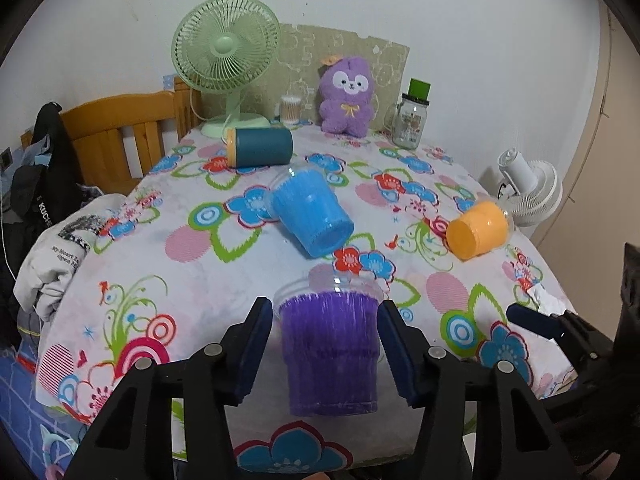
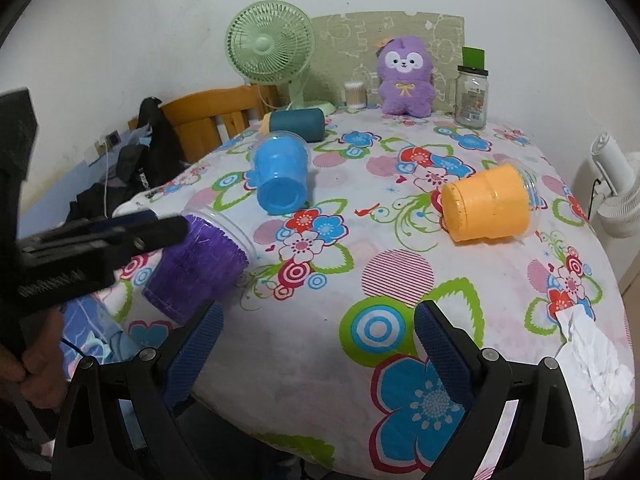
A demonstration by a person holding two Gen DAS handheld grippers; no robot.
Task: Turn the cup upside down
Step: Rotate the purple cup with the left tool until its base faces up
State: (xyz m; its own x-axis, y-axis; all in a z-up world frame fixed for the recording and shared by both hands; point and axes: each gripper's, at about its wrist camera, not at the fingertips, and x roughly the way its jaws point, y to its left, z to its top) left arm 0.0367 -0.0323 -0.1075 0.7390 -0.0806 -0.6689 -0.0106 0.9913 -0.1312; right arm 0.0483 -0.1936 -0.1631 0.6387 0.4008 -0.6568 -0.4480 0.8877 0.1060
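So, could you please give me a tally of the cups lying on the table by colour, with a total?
Purple cup, between the open left gripper fingers: 1
Light blue cup: 1
Orange cup: 1
Dark teal cup: 1
Total: 4 cups, all lying on their sides.

Glossy ribbed plastic purple cup (image 1: 329, 354); matt printed tablecloth (image 1: 200, 272).

Soft, even indoor light, shadows faint. Both fisheye views bow strongly and go black at the corners. The ribbed purple plastic cup (image 1: 329, 344) is motion-blurred; the flower-patterned bench (image 2: 360, 240) stays sharp.
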